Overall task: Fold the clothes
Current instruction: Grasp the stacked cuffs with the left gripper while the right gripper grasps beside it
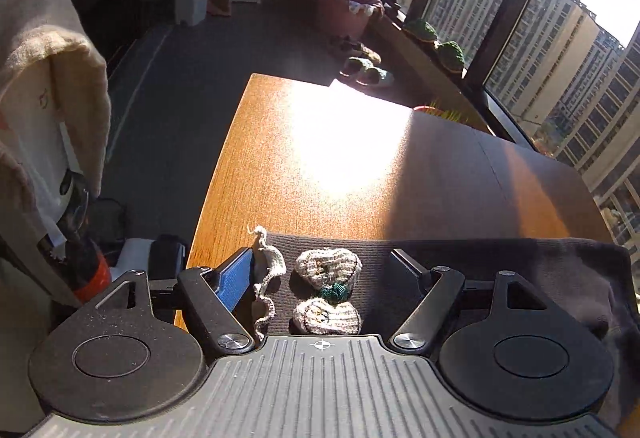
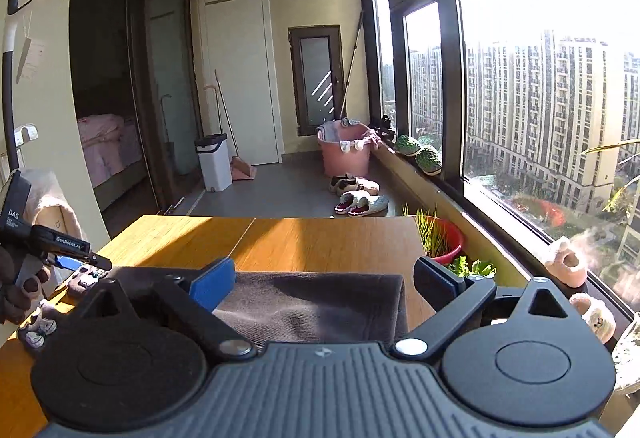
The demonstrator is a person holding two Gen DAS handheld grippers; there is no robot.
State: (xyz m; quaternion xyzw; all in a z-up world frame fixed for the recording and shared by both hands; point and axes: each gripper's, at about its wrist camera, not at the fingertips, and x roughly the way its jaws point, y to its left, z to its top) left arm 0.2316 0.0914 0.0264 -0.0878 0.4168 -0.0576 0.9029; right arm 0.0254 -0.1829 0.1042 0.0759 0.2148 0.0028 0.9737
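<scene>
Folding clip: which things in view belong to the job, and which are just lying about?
Job: dark knit garment, wooden table, left gripper, right gripper.
Lying about: pink tub, slippers, white bin, red basin.

Left wrist view: looking steeply down along its fingers, close over the dark knitted garment point(image 1: 500, 270) on the wooden table point(image 1: 320, 141).
Right wrist view: facing flatter — taking in room and window.
Shared: table, garment, pink bucket point(image 2: 344, 153).
</scene>
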